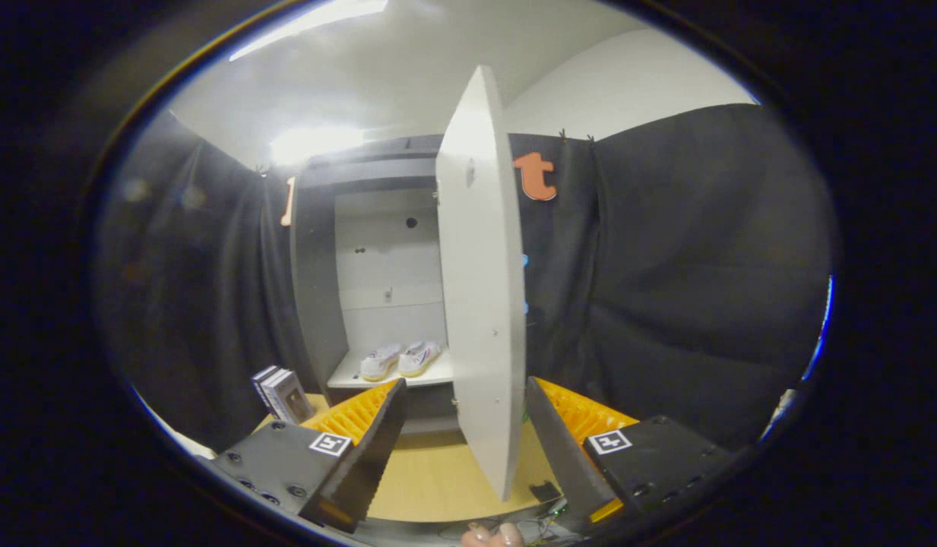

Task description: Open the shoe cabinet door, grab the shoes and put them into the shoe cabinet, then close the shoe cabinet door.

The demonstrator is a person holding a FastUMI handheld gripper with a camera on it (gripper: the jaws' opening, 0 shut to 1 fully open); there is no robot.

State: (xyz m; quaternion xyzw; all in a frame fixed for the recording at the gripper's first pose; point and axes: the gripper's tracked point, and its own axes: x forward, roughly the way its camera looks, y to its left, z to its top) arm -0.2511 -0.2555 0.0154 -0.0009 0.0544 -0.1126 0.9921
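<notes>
Standing edge-on between the two spread fingers, the shoe cabinet door [479, 289] is the thing the next move depends on: its long axis runs upright, and its lower edge comes down just ahead of the gripper [460, 448], a little closer to the right finger than to the left one. The fingers are wide apart and they hold nothing; neither of them touches the door, as far as can be seen. The door swings out toward the camera from the right side of the shoe cabinet [377, 289], so its broad face looks to the right and its thin edge points at the fingers. Beyond the left finger, deeper inside the open cabinet, the pair of shoes [400, 358] lies side by side on the lower shelf [346, 377], so this part of the task seems already done. What remains, in my judgement, is the closing: the door must be pushed from its right face toward the left, back over the opening. Some small boxes [282, 393] stand on the wooden table [438, 479], just beside the cabinet
</notes>
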